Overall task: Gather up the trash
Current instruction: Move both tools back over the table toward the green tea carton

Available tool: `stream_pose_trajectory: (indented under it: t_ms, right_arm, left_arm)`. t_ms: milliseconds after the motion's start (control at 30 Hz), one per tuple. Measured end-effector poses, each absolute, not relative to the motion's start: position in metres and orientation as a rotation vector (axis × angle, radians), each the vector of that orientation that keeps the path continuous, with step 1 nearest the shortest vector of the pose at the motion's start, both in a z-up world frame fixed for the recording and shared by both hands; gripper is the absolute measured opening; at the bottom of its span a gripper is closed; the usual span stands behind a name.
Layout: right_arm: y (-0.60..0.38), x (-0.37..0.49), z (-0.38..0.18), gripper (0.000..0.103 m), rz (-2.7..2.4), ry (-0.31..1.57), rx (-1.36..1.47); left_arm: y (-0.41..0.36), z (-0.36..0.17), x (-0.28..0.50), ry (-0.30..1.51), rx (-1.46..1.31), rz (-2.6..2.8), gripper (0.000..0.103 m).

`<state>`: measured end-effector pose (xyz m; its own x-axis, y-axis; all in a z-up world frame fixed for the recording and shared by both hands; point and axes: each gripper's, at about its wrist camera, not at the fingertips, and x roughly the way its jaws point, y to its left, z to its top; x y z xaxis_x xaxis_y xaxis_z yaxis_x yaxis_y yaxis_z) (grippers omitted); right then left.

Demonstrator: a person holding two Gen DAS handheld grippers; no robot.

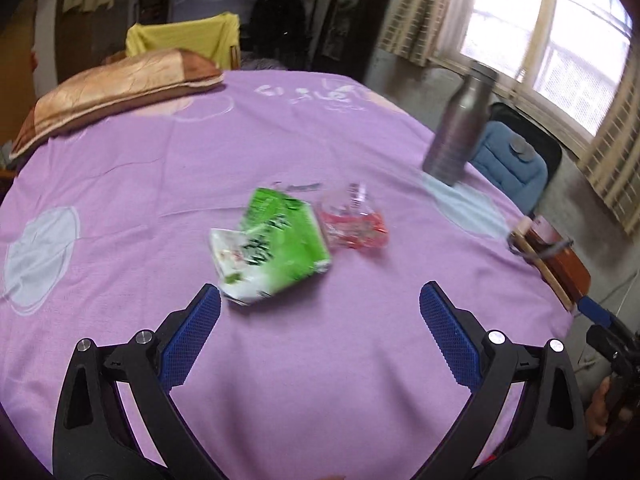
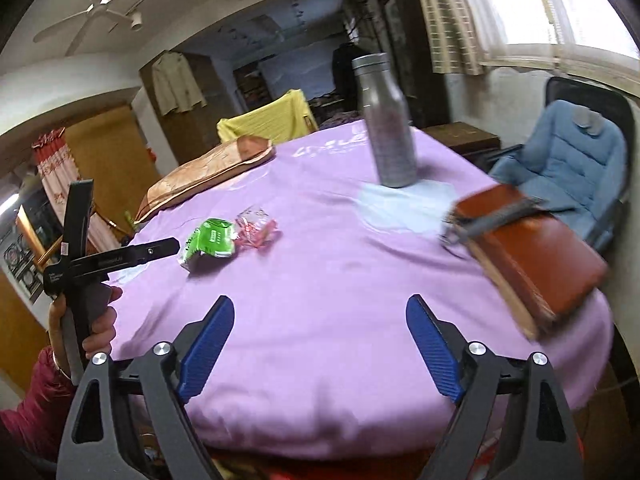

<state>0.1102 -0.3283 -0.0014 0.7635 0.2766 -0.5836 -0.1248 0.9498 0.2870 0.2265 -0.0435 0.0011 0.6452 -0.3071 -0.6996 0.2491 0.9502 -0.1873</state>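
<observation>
Left gripper [image 1: 320, 304] jaws spread wide and empty above purple cloth [image 1: 160, 168], green wrapper [image 1: 276, 240] just ahead touching red-clear wrapper [image 1: 354, 220], steel bottle [image 1: 460, 128] far right; right gripper [image 2: 320, 316] likewise agape, empty.

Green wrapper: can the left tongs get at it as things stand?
Probably yes. The left tongs are open, and the green wrapper lies on the purple cloth just ahead of their tips with nothing between. The red wrapper sits right beside it and might get caught too.
</observation>
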Motion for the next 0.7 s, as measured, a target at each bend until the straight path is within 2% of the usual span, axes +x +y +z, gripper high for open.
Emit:
stream_pose_trajectory:
  t_ms: [367,700]
  right_arm:
    - [-0.297,0.195,-0.024,0.087,0.25,0.733,0.258]
    - [-0.287,0.227,-0.046,0.087,0.264,0.813,0.314]
  left_arm:
    - [-0.041,-0.025,0.288,0.907,-0.099,-0.312,0.097]
    - [-0.026,-0.044,0.296,0.911,0.056,-0.249,0.097]
